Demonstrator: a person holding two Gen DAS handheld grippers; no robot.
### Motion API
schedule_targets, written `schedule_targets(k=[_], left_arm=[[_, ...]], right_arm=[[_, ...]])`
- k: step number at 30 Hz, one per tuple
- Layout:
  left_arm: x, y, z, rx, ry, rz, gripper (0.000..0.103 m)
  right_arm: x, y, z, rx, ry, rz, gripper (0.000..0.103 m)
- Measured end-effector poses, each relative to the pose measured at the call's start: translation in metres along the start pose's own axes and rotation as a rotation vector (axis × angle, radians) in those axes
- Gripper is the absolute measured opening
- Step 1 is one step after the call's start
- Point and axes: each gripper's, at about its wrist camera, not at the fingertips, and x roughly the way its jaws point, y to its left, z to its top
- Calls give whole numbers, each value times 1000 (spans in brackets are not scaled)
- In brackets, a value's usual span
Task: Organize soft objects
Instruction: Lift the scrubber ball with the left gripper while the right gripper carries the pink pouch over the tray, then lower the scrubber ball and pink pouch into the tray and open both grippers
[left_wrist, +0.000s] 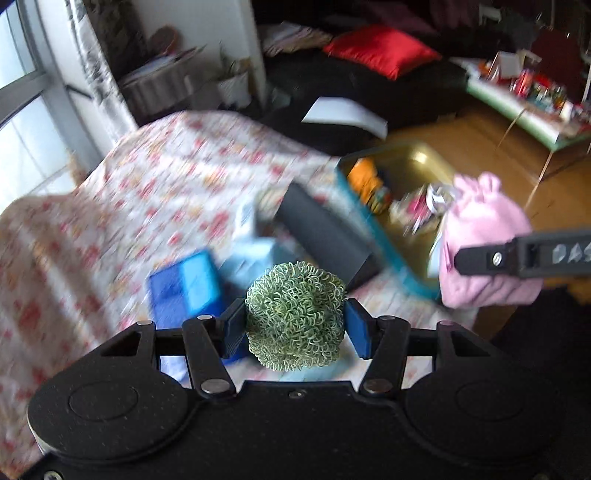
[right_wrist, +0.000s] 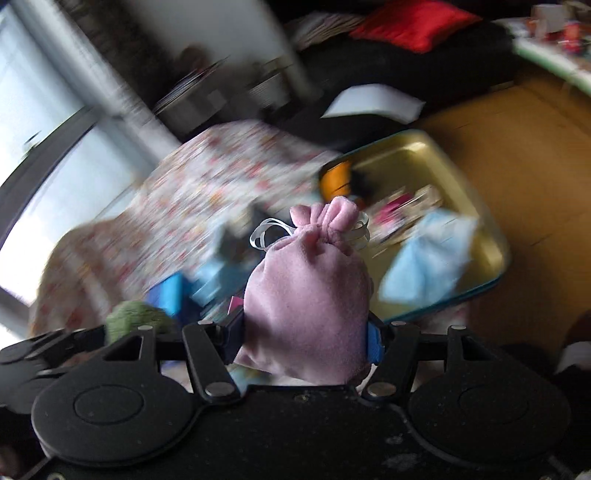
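The left gripper (left_wrist: 295, 323) was clamped on a green scrubber (left_wrist: 295, 315), a springy ball of looped coils, its blue pads (left_wrist: 357, 328) pressing at either side of the middle with the jaws only partly closed around the bulk. I judged it very light and squashy; the loops would snag rather than slip, so a hold across the widest part seemed right. The right gripper (right_wrist: 306, 332) gripped a pink pouch (right_wrist: 308, 295) low on its body, the tied neck and white ribbon (right_wrist: 264, 234) standing up beyond the jaws. The plush looked soft and light and likely to sag, so taking it at the full belly seemed safer than at the floppy neck. Both were held in the air above the floral cloth (left_wrist: 166, 177), with the gold tray (right_wrist: 436, 173) of soft things farther off to the right.
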Motion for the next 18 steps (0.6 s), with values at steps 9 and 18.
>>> schedule_targets(k=[9,18], left_arm=[[43,-48,48,-23,34,-80,54],[88,-97,53,1,134,-154,55]], right_arm=[[9,-51,53,131,-124,-200,62],[43,-63,105,194,-139,-239,62]])
